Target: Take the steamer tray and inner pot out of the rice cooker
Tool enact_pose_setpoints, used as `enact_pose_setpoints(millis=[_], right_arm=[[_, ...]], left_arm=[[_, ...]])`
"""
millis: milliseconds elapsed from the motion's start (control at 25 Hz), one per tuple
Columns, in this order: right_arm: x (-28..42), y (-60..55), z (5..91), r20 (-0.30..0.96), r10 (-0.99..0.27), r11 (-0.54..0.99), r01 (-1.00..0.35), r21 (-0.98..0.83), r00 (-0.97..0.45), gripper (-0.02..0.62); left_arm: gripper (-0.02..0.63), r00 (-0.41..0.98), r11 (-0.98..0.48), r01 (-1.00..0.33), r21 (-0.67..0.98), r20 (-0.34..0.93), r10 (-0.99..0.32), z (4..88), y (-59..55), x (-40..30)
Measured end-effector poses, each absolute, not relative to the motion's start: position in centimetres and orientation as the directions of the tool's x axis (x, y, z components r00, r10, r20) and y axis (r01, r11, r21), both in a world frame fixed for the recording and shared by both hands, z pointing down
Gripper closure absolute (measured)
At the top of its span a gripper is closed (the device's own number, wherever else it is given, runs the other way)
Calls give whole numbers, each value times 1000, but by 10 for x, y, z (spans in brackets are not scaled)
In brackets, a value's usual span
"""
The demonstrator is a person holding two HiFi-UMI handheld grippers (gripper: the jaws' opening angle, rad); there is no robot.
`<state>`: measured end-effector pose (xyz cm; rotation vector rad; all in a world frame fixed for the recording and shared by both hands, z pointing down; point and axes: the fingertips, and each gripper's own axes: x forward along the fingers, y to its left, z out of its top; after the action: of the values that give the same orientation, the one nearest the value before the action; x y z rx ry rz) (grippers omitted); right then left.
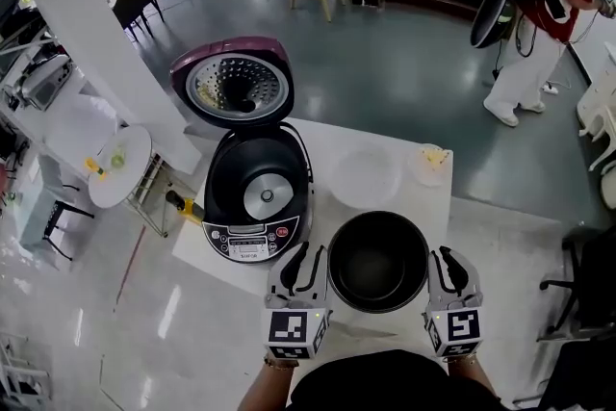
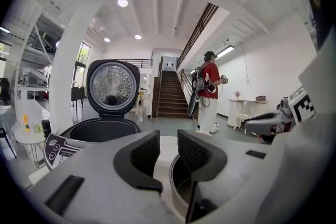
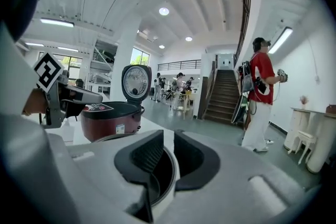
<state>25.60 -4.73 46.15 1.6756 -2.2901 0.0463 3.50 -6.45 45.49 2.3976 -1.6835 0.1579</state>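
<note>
Left gripper (image 1: 314,252) and right gripper (image 1: 443,254) both clamped on the pot (image 1: 377,262) rim, one each side, just right of the open cooker (image 1: 255,197).

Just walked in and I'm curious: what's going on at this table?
A person holds a gripper in each hand. The left gripper and right gripper have their jaws clamped on opposite sides of the rim of the black inner pot, holding it beside the open, empty rice cooker. A pale round tray, probably the steamer tray, lies on the white table behind.
</note>
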Motion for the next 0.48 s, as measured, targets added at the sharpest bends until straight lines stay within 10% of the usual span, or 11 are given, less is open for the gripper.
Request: enact_pose_setpoints(millis=[480], right_arm=[[254, -20, 451, 217, -925, 323, -946, 9, -313, 592]], left_arm=[[509, 354, -338, -934, 114, 175, -919, 449, -23, 40]])
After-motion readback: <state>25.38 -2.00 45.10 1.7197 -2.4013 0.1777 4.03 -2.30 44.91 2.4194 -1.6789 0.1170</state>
